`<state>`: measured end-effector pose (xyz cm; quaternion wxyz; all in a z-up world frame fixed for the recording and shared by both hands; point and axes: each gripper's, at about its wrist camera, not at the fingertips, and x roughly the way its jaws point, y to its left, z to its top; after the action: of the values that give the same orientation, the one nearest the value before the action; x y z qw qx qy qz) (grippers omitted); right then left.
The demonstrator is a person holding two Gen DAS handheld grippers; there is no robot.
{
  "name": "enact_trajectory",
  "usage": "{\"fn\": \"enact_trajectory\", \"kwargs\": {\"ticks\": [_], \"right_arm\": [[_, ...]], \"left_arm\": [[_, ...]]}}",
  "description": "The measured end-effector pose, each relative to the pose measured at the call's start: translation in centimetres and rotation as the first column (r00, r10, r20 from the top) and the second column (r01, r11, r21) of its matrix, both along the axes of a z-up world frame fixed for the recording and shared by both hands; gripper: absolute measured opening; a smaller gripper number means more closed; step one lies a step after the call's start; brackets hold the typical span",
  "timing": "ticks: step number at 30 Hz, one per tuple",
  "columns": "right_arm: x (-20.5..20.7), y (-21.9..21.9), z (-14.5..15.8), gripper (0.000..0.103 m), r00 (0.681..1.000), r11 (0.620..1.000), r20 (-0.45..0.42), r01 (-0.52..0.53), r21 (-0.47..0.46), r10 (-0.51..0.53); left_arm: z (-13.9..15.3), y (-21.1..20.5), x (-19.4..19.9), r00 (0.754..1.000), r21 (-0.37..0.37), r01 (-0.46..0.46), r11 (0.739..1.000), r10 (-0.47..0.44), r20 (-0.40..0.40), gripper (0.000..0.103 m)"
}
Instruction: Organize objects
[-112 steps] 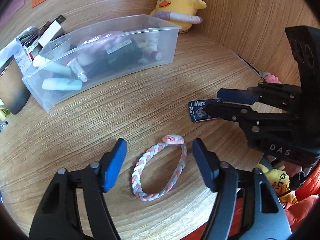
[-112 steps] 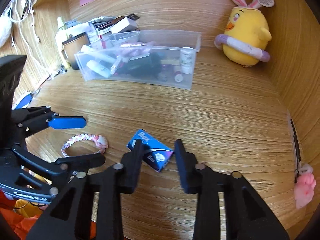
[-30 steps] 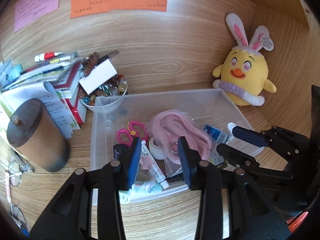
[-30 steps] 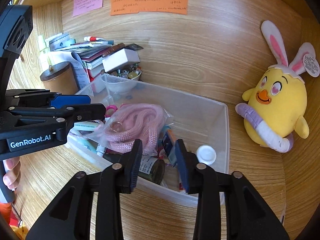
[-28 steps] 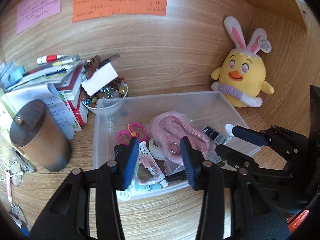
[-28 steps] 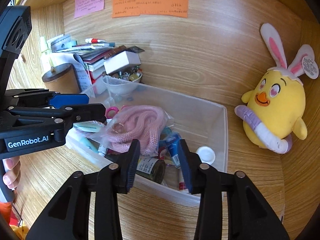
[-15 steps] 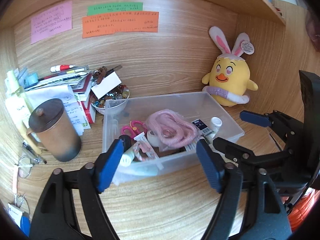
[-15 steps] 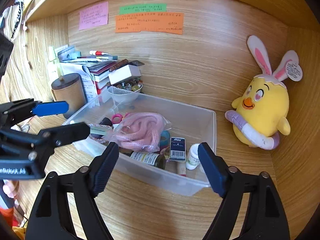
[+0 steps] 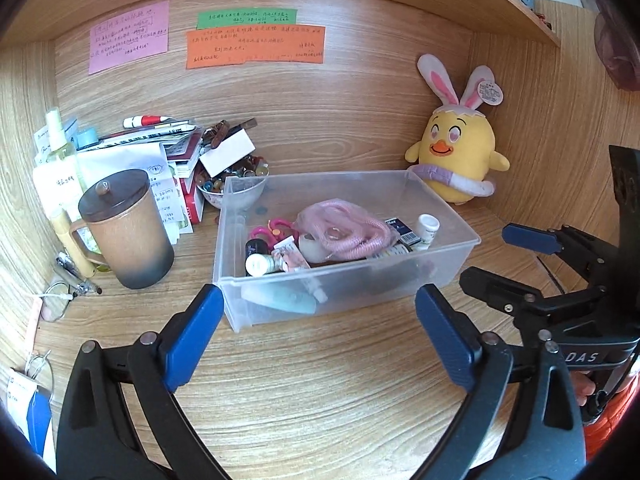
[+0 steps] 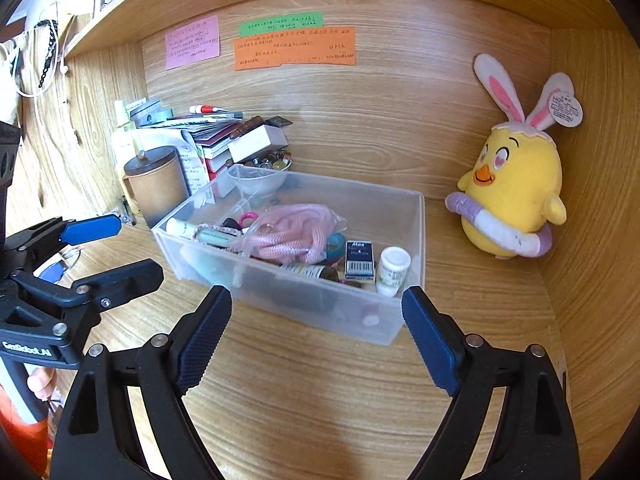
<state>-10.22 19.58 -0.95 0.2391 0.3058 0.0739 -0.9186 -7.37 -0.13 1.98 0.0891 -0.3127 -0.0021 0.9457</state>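
Both grippers, L (image 9: 318, 328) & R (image 10: 316, 332), are hanging empty, jaws just spread wide, clear plastic bin (image 9: 460, 258) lying at 12 o'clock, long axis running 9-to-3, L nearer.

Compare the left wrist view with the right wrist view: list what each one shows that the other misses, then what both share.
Only the left wrist view shows the eyeglasses at the desk's left edge and the blue card in the bottom left corner.

Only the right wrist view shows the cables hanging at upper left and the barcode on the blue Max box.

Both show the clear bin holding the pink cord bag, the yellow chick plush, the lidded brown mug, the sticky notes, and the left gripper and right gripper, both open and empty.
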Motion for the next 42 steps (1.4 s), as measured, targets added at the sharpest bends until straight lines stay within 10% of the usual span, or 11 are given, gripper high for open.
{"fn": "enact_trajectory", "kwargs": {"ticks": [42], "right_arm": [[0.6, 0.5, -1.5, 0.085, 0.998, 1.0, 0.055, -0.014, -0.019, 0.015]], "left_arm": [[-1.6, 0.1, 0.1, 0.999, 0.043, -0.014, 0.999, 0.012, 0.04, 0.098]]}}
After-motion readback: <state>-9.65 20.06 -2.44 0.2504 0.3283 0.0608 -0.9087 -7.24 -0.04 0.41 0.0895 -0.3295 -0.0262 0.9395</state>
